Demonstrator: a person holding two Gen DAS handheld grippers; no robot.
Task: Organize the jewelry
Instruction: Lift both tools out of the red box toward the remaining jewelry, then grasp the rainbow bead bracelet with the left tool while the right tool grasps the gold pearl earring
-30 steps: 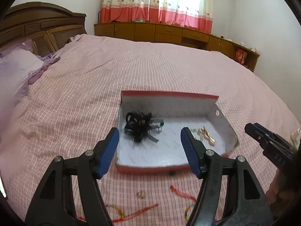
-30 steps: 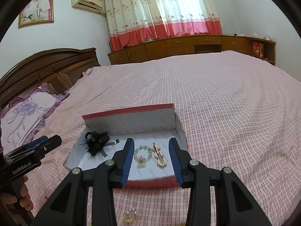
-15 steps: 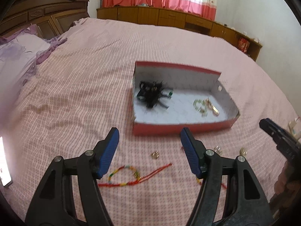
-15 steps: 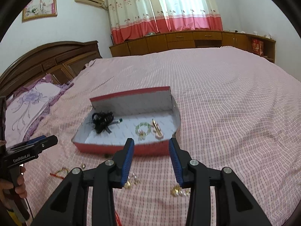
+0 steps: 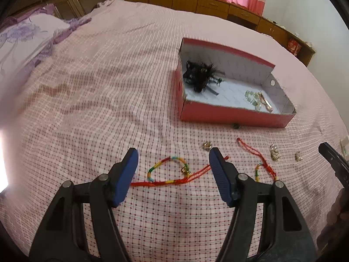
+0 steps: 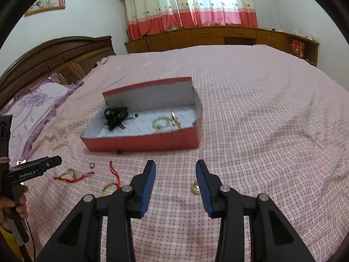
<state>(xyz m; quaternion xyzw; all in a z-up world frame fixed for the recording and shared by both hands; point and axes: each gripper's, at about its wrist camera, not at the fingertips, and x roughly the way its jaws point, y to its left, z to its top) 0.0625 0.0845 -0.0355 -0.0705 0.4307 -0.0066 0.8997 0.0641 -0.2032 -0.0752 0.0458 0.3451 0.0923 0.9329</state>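
Two hand-held grippers over a bed strewn with jewelry

The left hand-held gripper (image 5: 173, 163) stands wide apart and empty above a multicoloured string bracelet (image 5: 168, 171) on the pink bed (image 5: 98, 91). The right hand-held gripper (image 6: 175, 175) is also parted, nothing between its blue pads, a gold trinket (image 6: 194, 187) just beside one. Beyond them sits the red box (image 6: 141, 142), holding a black hair ornament (image 6: 115, 114) and a green bead bracelet (image 6: 161, 123).

Both wrist views look obliquely down over the bedspread (image 5: 87, 100), near. Shared: red box (image 5: 229, 115), at 1 o'clock left view, 11 o'clock right.
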